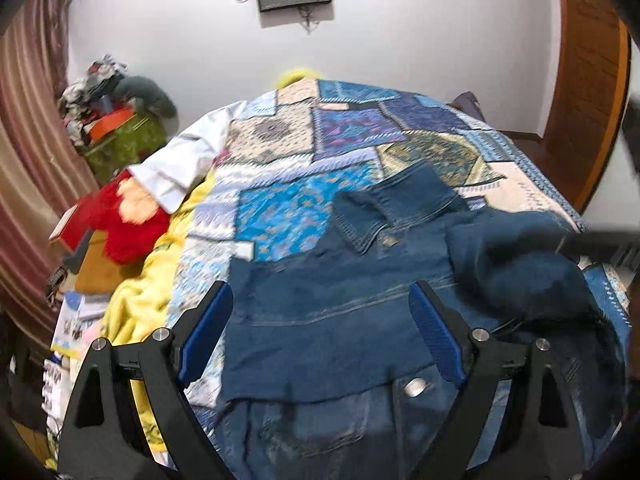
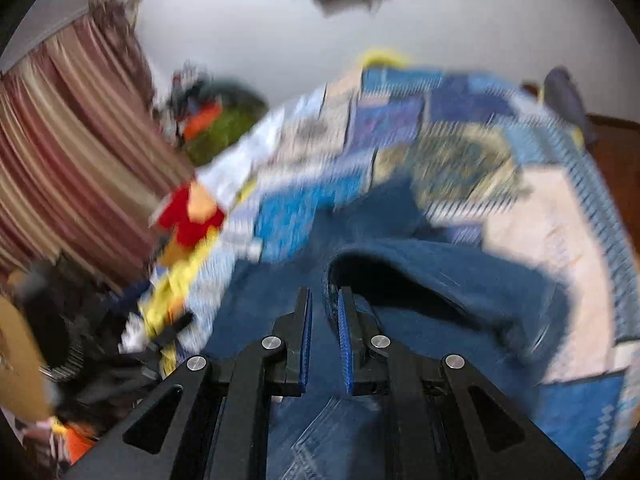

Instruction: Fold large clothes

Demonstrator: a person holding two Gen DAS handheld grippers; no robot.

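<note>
A blue denim jacket (image 1: 332, 312) lies on the patchwork bedspread (image 1: 304, 148), partly folded, with its collar (image 1: 360, 216) toward the far side. My left gripper (image 1: 320, 292) is open and empty, its blue pads (image 1: 204, 332) spread just above the jacket's folded panel. My right gripper (image 2: 324, 300) is shut on a denim edge of the jacket (image 2: 440, 276) and holds it lifted in a loop over the bed. The right wrist view is blurred by motion. The right gripper's arm shows as a dark blur at the right edge of the left wrist view.
A white garment (image 1: 180, 164), a red and orange cloth (image 1: 124, 216) and a yellow blanket (image 1: 140, 296) lie along the bed's left side. A cluttered stand (image 1: 112, 120) and striped curtains (image 1: 28, 140) are at the left. A wooden door (image 1: 588, 80) is at the right.
</note>
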